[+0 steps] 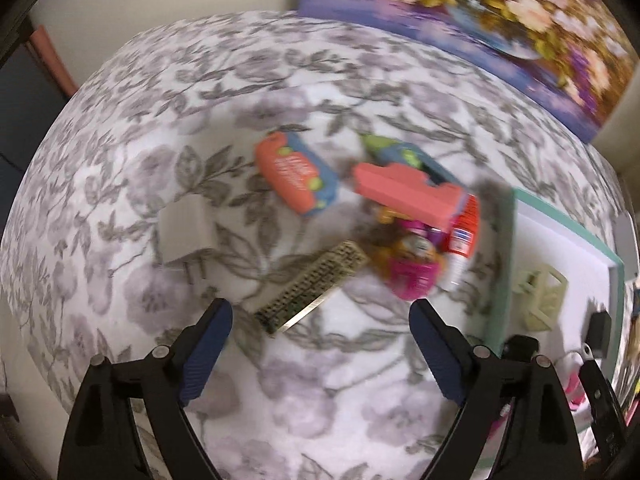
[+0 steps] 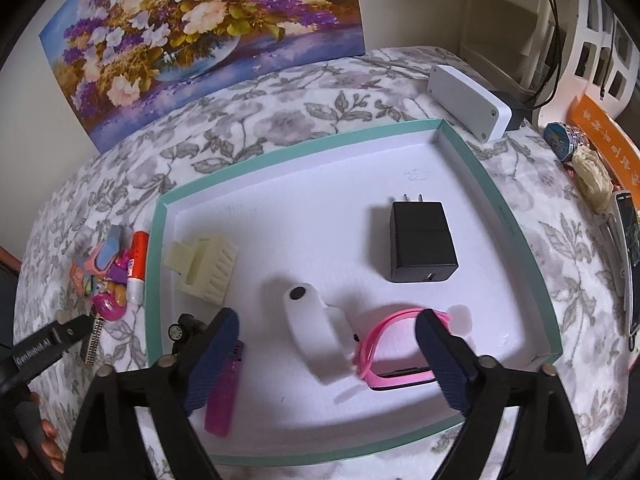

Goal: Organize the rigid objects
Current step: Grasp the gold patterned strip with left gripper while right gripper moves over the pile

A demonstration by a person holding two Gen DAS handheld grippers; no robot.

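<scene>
My left gripper [image 1: 320, 316] is open and empty above the floral cloth, just short of a flat keypad-like strip [image 1: 312, 286]. Beyond it lie a white plug adapter [image 1: 186, 234], an orange-and-blue packet [image 1: 294, 172] and a pile with a pink block [image 1: 404, 190], a glue stick [image 1: 460, 248] and a magenta toy [image 1: 412, 276]. My right gripper [image 2: 326, 320] is open and empty over the teal-rimmed white tray [image 2: 500, 208], which holds a black charger [image 2: 422, 242], a white curved piece [image 2: 316, 334], a pink wristband [image 2: 390, 354], a cream clip [image 2: 204, 266] and a magenta comb-like strip [image 2: 224, 392].
A flower painting [image 2: 200, 36] leans on the wall behind the table. A white box [image 2: 468, 102], a tape roll [image 2: 562, 140] and a phone [image 2: 630, 260] lie right of the tray. The left gripper's tip [image 2: 76, 330] shows at the tray's left.
</scene>
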